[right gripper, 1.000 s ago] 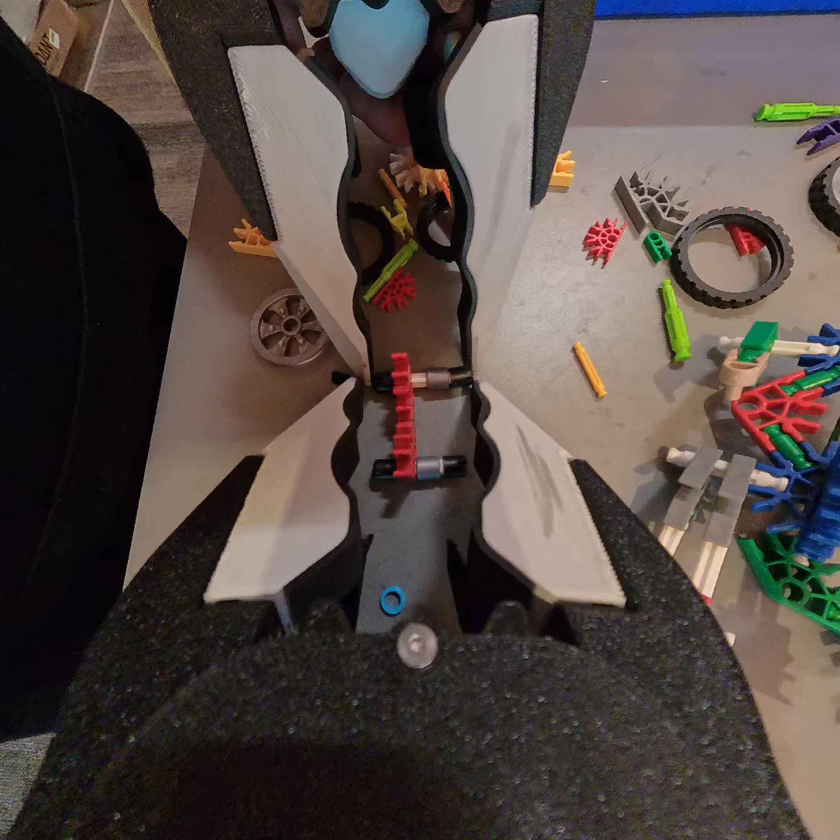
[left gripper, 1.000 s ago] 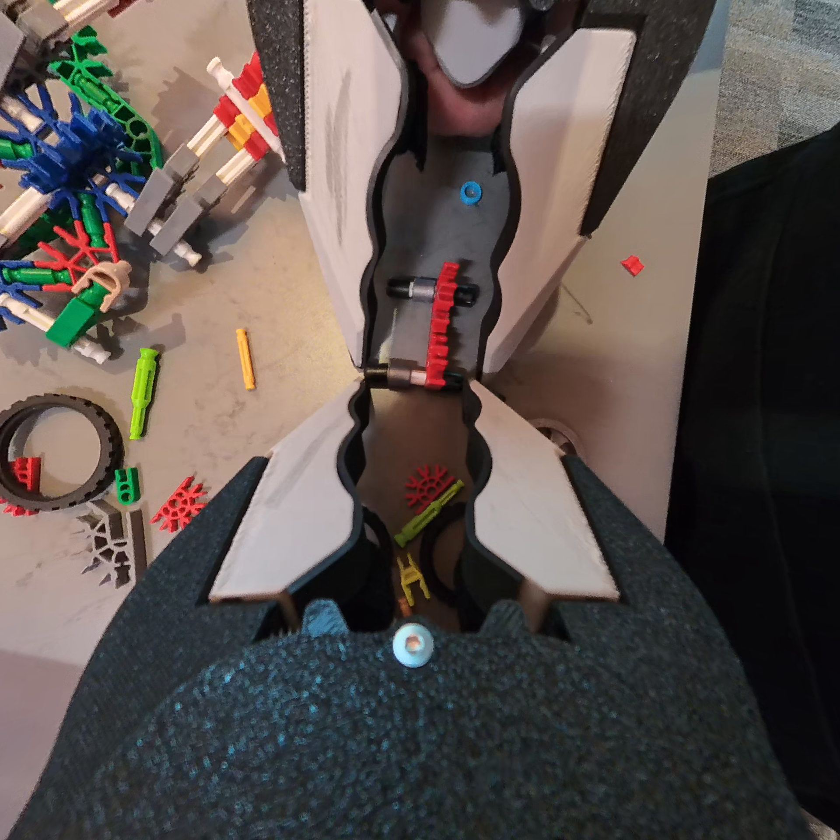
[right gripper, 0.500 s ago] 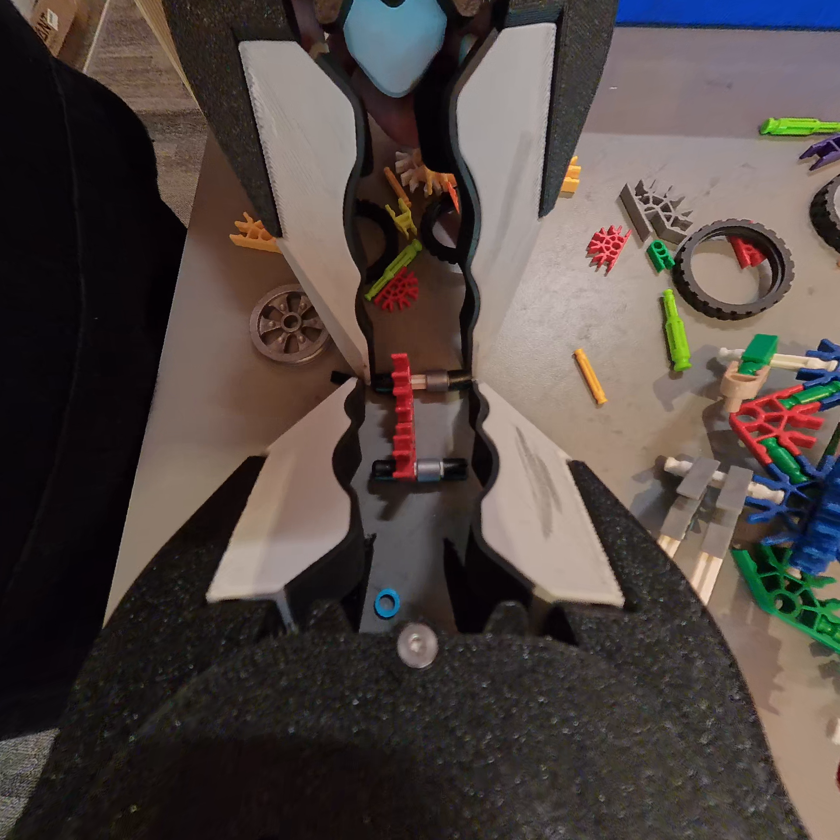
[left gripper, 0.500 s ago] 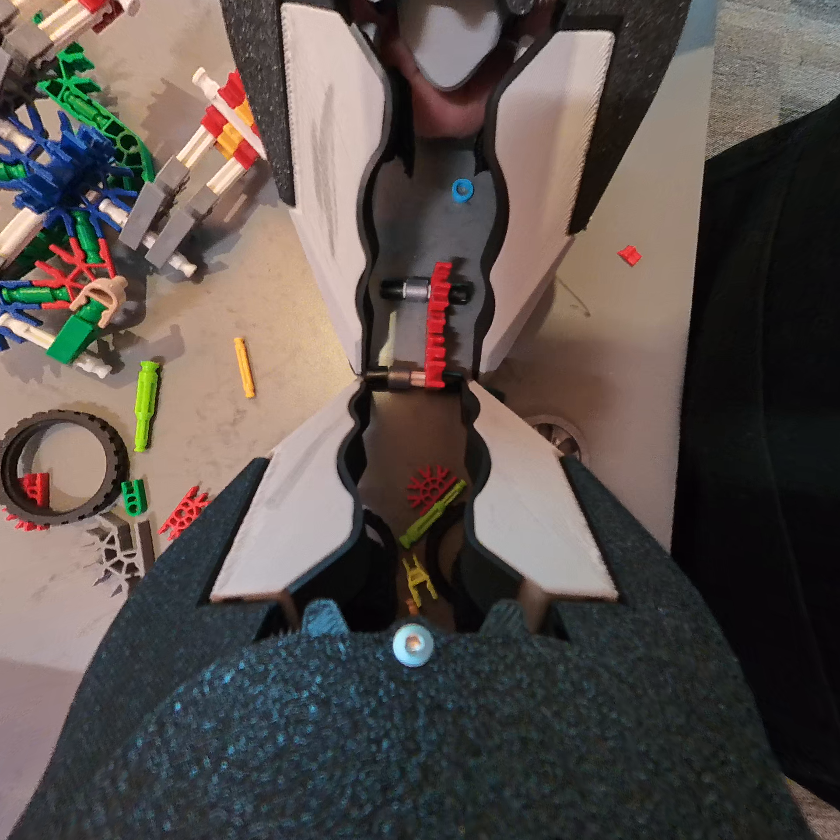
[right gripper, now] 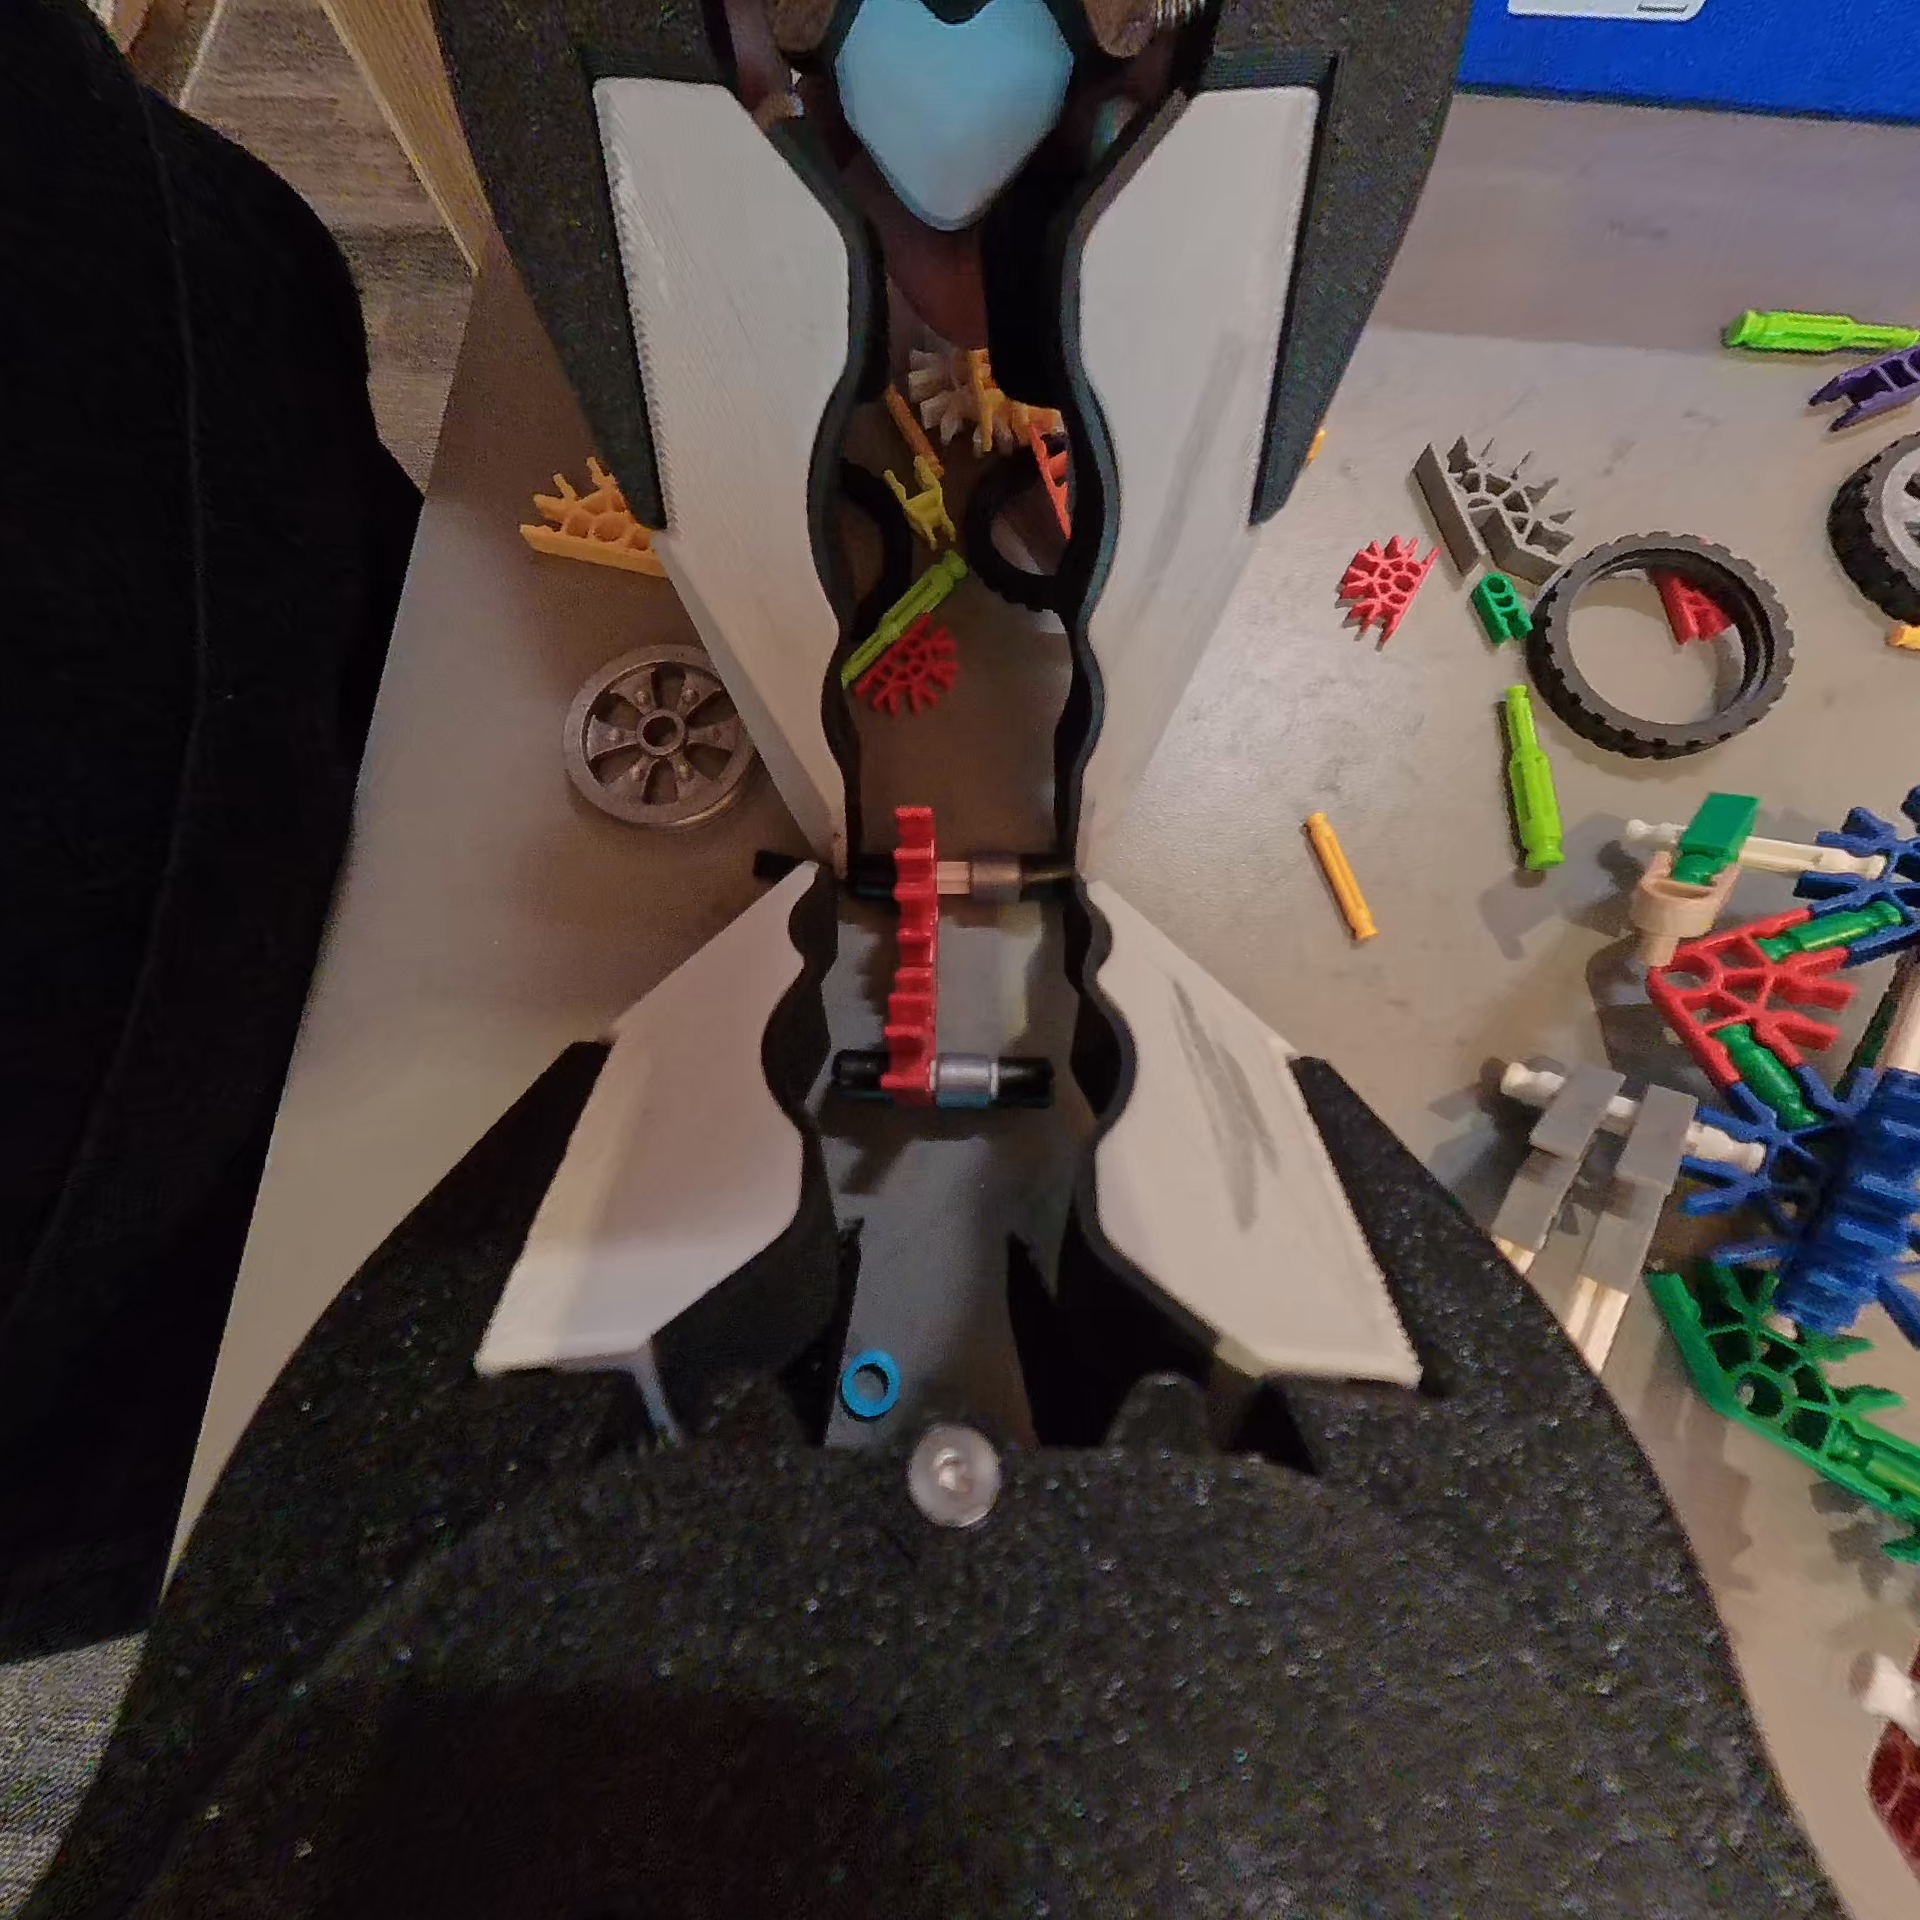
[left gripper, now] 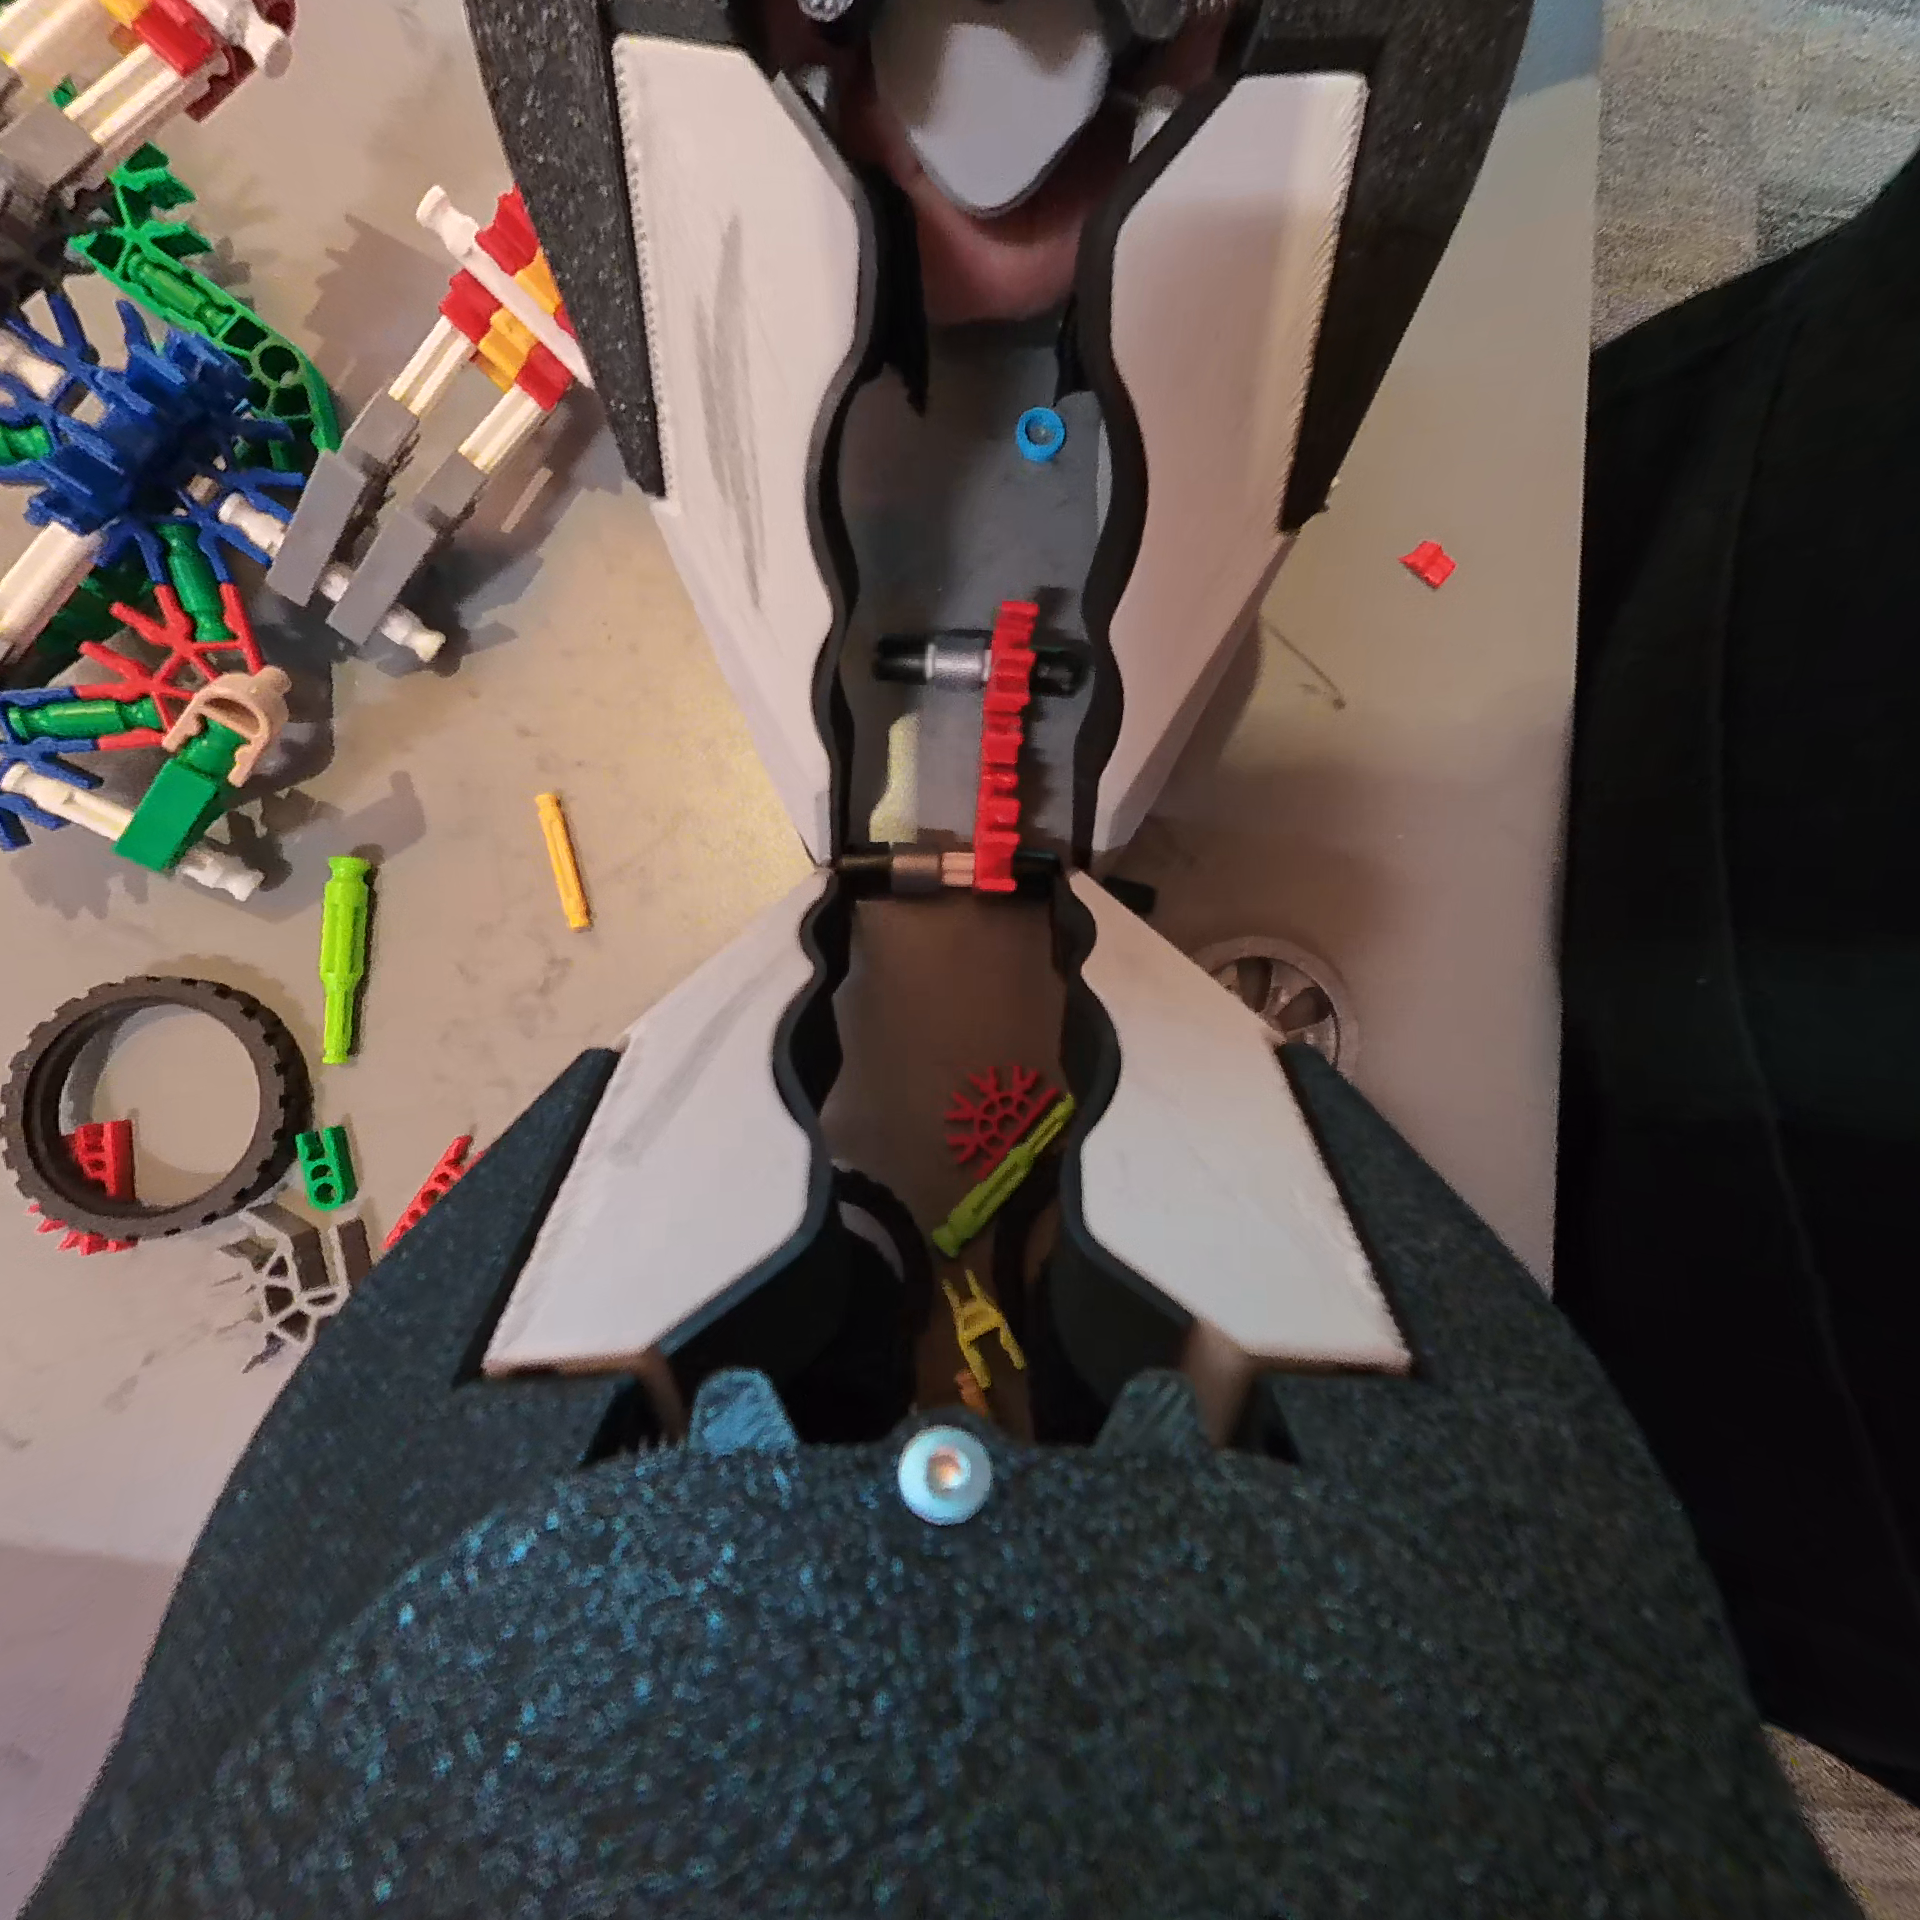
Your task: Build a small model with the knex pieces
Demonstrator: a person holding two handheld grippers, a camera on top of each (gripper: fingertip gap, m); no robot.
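Note:
A small assembly is held between the two grippers: a red toothed connector (left gripper: pixel 1003 748) (right gripper: pixel 912 956) joining two black rods with grey sleeves. My left gripper (left gripper: pixel 945 883) is closed at its tips on the nearer rod (left gripper: pixel 914 871). My right gripper (right gripper: pixel 951 883) faces it tip to tip and grips the other rod (right gripper: pixel 961 1081) deeper between its pads. One rod end (right gripper: pixel 771 862) sticks out past the fingertips. A blue ring (right gripper: pixel 869 1384) lies on the grey table (right gripper: pixel 1351 1039) below the right gripper.
Loose parts lie on the table: a black tyre (left gripper: pixel 156 1112), a lime rod (left gripper: pixel 343 971), a yellow rod (left gripper: pixel 563 860), a red snowflake piece (left gripper: pixel 995 1117), a grey wheel hub (right gripper: pixel 660 732). A blue, green and red built model (right gripper: pixel 1829 1195) stands to one side. The table edge (left gripper: pixel 1574 727) borders a person's dark clothing.
Both grippers drifted slightly over the table with the assembly still held between them. The grip looks the same.

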